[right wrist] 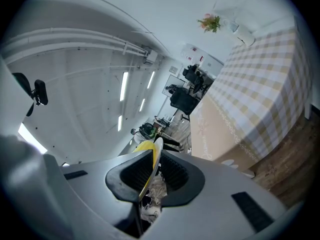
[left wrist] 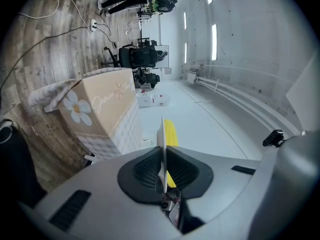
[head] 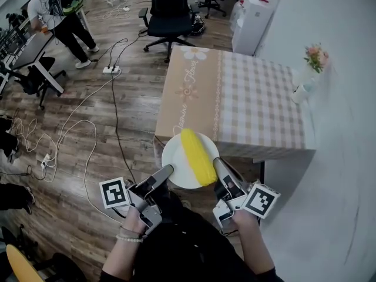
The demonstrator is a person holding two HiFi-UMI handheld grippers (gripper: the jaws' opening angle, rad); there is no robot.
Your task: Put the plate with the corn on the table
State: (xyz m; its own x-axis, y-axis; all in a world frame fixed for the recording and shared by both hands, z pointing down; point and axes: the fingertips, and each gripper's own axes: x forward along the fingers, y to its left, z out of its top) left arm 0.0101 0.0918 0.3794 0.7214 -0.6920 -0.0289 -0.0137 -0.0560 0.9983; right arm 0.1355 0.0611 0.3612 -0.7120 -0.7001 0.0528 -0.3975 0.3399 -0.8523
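At the near edge of the checked-cloth worktop (head: 258, 98), a white plate (head: 176, 157) is held in the air. The left gripper (head: 166, 172) and the right gripper (head: 218, 165) each clamp its rim, on opposite sides. A yellow corn cob (head: 197, 154) lies on the plate's right half.

A black swivel office chair (head: 170, 10) is seen on the brown wood-plank floor (head: 141, 98), where a white power strip (head: 111, 70) and loose cables (head: 87, 157) are laid. In a white vase (head: 302, 87), pink flowers (head: 315, 56) are held.
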